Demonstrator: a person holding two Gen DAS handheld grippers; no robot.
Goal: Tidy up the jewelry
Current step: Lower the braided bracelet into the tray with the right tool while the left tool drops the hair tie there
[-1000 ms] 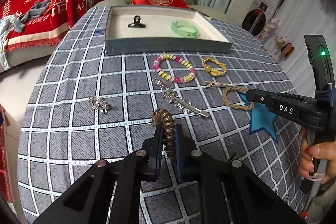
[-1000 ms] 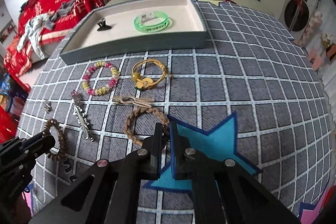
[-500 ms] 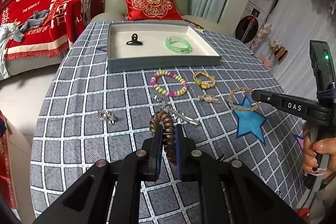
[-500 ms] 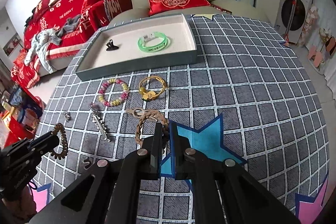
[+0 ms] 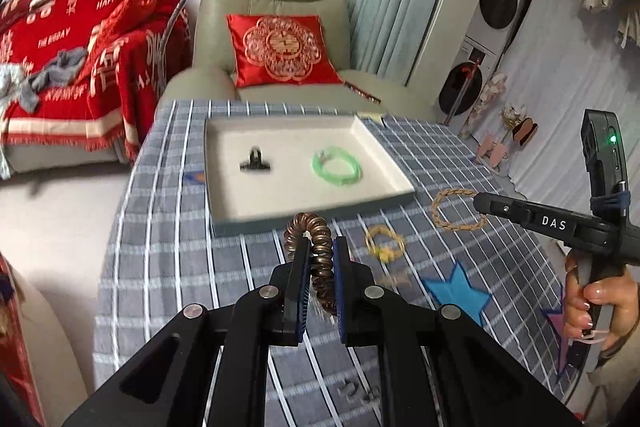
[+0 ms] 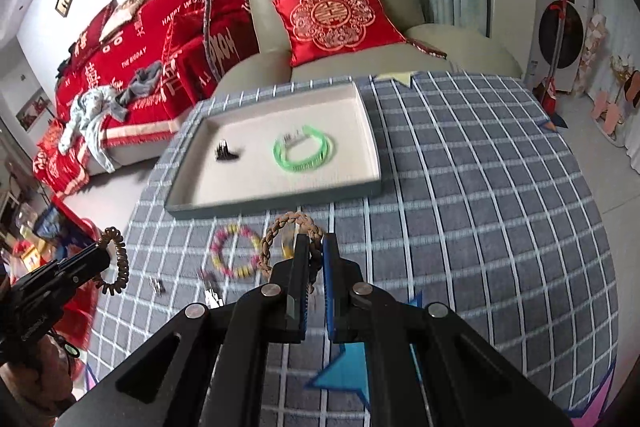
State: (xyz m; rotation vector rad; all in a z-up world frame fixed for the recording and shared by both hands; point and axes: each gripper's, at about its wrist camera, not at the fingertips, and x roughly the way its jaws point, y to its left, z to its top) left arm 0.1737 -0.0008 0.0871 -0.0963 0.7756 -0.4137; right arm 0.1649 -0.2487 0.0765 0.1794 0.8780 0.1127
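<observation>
Transport step: left gripper clamps the coiled bronze hair tie, right gripper the braided bracelet, both aloft before the tray; next, release over its floor.

The tablecloth is matt woven cloth, grey with white grid lines. The tray has a pale, soft-looking matt lining. In it, the green bangle looks like glossy translucent plastic. The coiled bracelet has a dull bronze sheen; the braided bracelet looks like rough tan cord.
</observation>
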